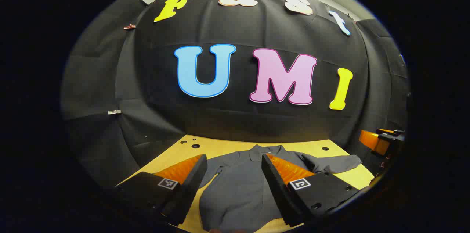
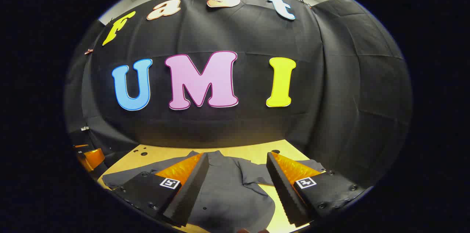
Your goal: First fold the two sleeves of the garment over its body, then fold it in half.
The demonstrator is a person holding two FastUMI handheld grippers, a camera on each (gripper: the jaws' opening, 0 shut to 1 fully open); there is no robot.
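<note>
We record the collared shirt as plain dark grey, no print, with small dark buttons. Under the shirt, the table is pale yellow wood with black round holes near its far edge. Beyond the shirt, the booth wall is black cloth.

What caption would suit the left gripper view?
Open left gripper poised above a grey shirt lying flat, sleeves unfolded, on a wooden table.

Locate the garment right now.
The grey garment lies flat on the yellow table, collar toward the booth wall, sleeves spread, between and beyond the open left tongs.
</note>
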